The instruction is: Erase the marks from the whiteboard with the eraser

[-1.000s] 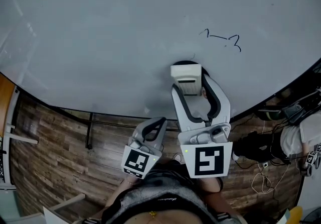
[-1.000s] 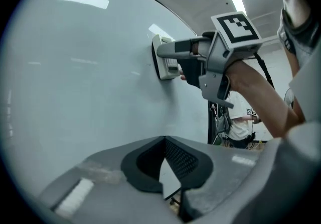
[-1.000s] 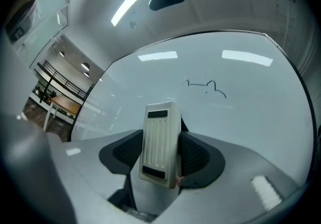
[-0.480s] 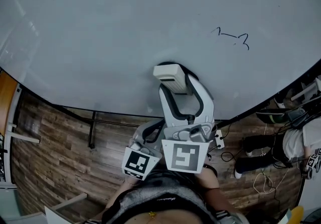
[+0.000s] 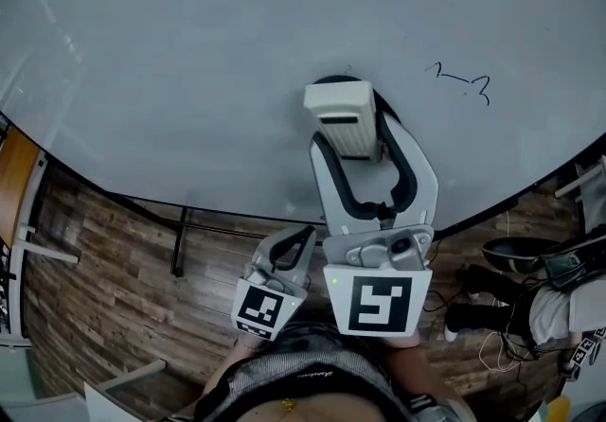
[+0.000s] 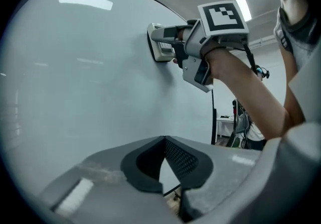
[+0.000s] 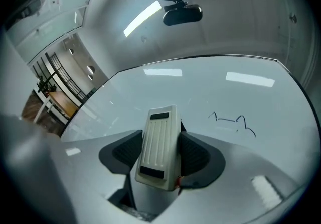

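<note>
Hanging below the whiteboard [image 5: 189, 51], the left gripper [image 6: 163, 142] has its jaws shut on nothing. The right gripper [image 7: 160, 155] clamps the eraser [image 5: 341, 117] by its long sides, flat against the board; it looks light, rigid, soft-faced. The marks [image 5: 464, 82] lie to its right, bare board between, the edge well below.

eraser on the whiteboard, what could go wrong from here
The marks lie well to the right of the eraser, so a short stroke from here may miss them. The right gripper holds the eraser only by its sides; pressing hard on the whiteboard could twist it loose.
</note>
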Available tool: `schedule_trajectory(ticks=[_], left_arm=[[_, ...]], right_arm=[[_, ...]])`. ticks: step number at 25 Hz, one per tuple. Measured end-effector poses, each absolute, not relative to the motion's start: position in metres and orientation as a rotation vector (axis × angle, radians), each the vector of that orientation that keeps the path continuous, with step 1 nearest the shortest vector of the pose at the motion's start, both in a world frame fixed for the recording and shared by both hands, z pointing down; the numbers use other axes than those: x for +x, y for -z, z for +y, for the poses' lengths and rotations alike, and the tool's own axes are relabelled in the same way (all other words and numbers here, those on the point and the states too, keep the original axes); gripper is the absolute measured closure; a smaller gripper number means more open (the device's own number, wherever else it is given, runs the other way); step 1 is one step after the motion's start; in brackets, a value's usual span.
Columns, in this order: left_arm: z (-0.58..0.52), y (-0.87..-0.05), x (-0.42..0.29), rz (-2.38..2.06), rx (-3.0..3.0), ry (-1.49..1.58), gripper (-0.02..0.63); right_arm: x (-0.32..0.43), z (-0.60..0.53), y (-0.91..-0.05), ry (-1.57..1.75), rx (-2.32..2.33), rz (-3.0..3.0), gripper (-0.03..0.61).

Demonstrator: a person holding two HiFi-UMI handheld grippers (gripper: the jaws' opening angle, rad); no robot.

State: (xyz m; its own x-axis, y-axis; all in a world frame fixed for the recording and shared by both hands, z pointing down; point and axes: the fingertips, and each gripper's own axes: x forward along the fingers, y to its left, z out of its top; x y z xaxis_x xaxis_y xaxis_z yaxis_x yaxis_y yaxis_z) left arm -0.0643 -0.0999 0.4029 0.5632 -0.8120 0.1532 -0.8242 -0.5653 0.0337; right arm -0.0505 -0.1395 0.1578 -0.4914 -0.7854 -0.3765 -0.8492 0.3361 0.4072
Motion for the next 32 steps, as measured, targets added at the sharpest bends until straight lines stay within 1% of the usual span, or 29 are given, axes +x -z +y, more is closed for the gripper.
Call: schedule_trajectory(ticks=[3, 7, 12, 15, 20, 22, 26, 32], left_arm=[[-0.091, -0.409, -0.062, -1.385, 2.735, -0.233, 0.614], [-0.095, -0.408, -0.041, -1.331, 2.772, -0.265, 0.614], [-0.1, -0.41, -0.007, -1.265, 2.808, -0.298, 0.614], [-0.101, -0.411, 0.004, -1.252, 2.807, -0.296, 0.614], [-0.104, -0.413, 0.022, -1.223, 2.809, -0.297, 0.614], [-0.104, -0.413, 0.029, -1.213, 2.82, -0.294, 0.614], [-0.102, -0.413, 0.035, -1.213, 2.786, -0.271, 0.614], [-0.104, -0.414, 0.023, -1.246, 2.79, -0.275, 0.614]], right_arm=[[-0.048, -0.131, -0.189, -0.835, -1.568, 2.5, 0.336], [-0.033, -0.14, -0.222, -0.733, -1.6, 2.544, 0.336], [-0.008, -0.149, -0.222, -0.738, -1.619, 2.571, 0.336], [0.019, -0.15, -0.22, -0.743, -1.638, 2.547, 0.335], [0.072, -0.153, -0.228, -0.622, -1.708, 2.521, 0.336], [0.082, -0.153, -0.229, -0.603, -1.704, 2.502, 0.336], [0.076, -0.151, -0.224, -0.625, -1.699, 2.451, 0.339], [0.032, -0.152, -0.223, -0.701, -1.621, 2.477, 0.337]])
